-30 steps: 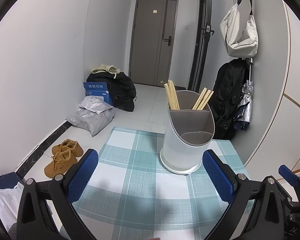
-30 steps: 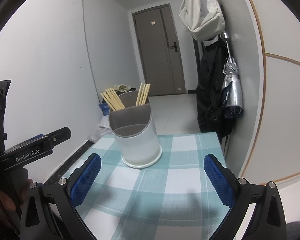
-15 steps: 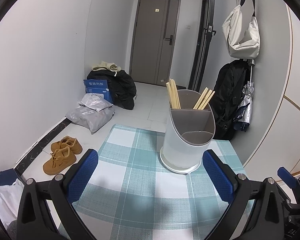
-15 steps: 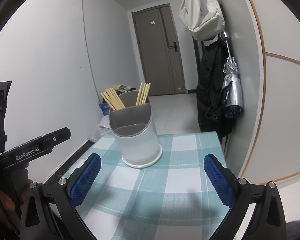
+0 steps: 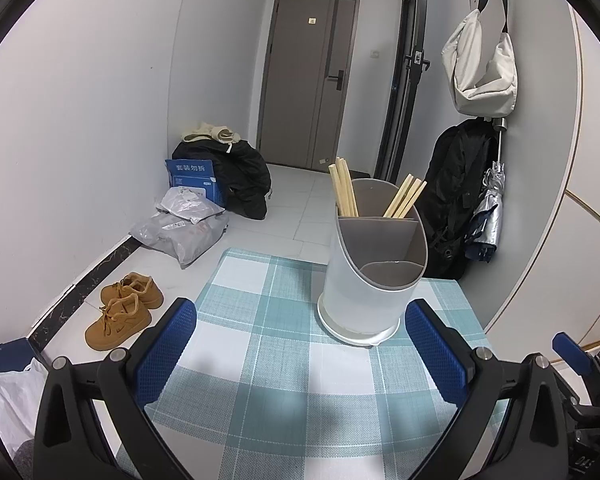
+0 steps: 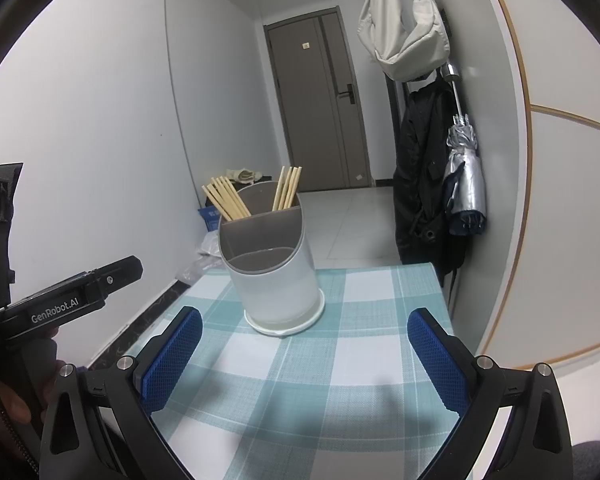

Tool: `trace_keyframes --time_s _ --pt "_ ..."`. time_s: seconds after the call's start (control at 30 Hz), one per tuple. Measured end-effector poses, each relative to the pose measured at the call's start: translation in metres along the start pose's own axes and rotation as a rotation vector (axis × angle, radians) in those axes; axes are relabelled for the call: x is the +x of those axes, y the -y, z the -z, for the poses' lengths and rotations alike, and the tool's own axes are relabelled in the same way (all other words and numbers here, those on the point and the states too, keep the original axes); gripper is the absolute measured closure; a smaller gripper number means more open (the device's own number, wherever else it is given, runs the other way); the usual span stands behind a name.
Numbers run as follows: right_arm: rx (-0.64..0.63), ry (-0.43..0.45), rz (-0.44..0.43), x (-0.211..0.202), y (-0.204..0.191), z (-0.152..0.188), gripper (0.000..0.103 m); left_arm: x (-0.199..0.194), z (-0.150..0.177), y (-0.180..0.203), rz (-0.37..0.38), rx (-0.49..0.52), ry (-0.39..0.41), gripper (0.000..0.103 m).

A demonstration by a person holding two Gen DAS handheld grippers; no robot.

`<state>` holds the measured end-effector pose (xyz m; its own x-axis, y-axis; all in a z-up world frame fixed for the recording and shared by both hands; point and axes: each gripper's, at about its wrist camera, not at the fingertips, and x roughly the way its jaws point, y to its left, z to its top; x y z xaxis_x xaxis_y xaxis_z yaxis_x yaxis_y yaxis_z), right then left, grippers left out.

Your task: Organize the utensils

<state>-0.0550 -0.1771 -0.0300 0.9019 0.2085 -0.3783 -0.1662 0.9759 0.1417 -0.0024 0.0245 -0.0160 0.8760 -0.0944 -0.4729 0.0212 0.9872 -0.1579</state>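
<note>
Left tool [image 5: 300, 354] drew back slightly — chopsticks [image 5: 344, 191] upright in holder [image 5: 370, 276].

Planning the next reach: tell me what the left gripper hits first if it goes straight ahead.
Likely the utensil holder, right of centre between the open jaws of the left gripper; otherwise only bare checked tablecloth. Depth is uncertain.

Utensil holder [image 5: 374, 276] only obstacle on tablecloth [image 5: 276, 364]; wall close at right.

Home entryway (door [image 5: 308, 80], shoes [image 5: 122, 310])
</note>
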Motion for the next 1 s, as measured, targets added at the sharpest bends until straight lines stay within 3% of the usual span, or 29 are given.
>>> trace_keyframes --time_s 1.0 --pt "0.001 -0.004 0.001 0.0001 -0.0003 -0.0003 0.0 0.0008 0.0004 0.0007 -0.012 0.005 -0.017 0.001"
